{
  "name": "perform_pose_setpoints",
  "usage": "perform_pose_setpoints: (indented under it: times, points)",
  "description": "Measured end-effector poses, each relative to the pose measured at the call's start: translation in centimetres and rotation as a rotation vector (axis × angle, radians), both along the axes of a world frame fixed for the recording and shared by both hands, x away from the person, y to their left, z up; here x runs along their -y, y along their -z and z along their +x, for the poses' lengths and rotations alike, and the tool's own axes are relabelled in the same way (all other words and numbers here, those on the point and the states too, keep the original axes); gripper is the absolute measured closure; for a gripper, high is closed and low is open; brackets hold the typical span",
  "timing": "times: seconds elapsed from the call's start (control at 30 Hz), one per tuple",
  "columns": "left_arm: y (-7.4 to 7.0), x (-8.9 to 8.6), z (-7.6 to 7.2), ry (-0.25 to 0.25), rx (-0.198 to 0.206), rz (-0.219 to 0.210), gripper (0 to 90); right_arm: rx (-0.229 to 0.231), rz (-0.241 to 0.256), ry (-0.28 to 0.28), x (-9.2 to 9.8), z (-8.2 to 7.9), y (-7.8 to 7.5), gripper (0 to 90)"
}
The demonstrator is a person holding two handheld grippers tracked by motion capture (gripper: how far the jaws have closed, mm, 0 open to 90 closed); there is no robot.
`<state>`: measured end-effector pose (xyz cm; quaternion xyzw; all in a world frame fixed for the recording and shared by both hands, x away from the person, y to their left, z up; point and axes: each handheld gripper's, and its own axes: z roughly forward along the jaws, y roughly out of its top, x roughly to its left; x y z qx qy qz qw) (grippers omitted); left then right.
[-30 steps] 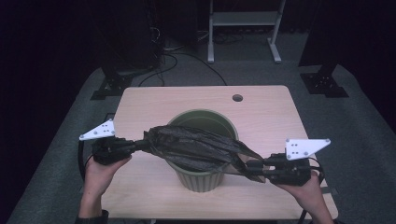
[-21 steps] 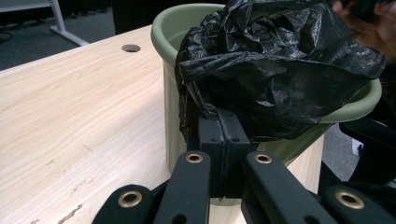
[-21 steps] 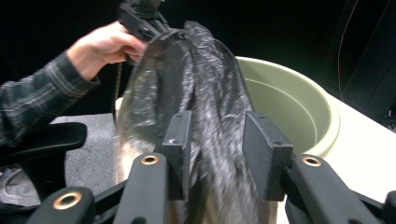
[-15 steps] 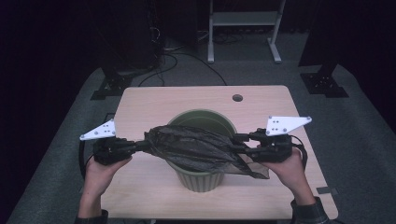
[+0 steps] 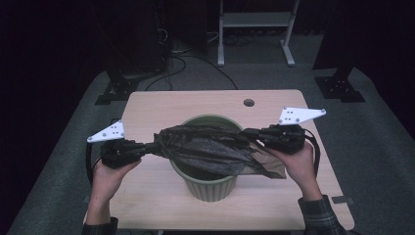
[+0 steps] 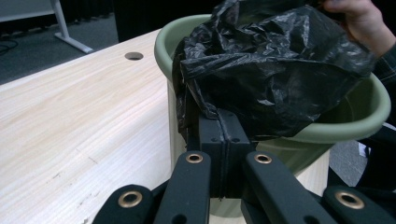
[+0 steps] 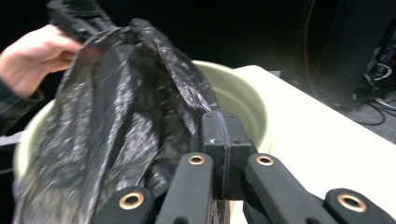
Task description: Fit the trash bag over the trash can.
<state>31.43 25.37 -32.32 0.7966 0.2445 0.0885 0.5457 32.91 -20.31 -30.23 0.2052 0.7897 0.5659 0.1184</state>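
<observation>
High view: a crumpled black plastic bin liner (image 5: 211,149) is stretched across the mouth of the round sage-green plastic waste bin (image 5: 210,183) standing on the pale wooden table (image 5: 161,105) — the left gripper (image 5: 147,148) is clamped on its left end, the right gripper (image 5: 252,134) on its right end. The liner is not yet opened or seated over the rim; judged early, with spreading and tucking left to do. Against the earlier frames, the right gripper has risen and moved inward and farther back, while the left has barely shifted. Left gripper view: jaws pressed together on a fold of liner just beside the bin's wall. Right gripper view: jaws closed on liner film over the bin — somewhat blurred.
</observation>
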Motion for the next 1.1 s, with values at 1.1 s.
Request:
perform_pose_setpoints:
  times: [1.1]
  points:
    - [0.9,0.3,1.1,-0.004,-0.017,0.019,90.0,-0.256,-0.095,0.104,-5.3,11.9,8.0,90.0]
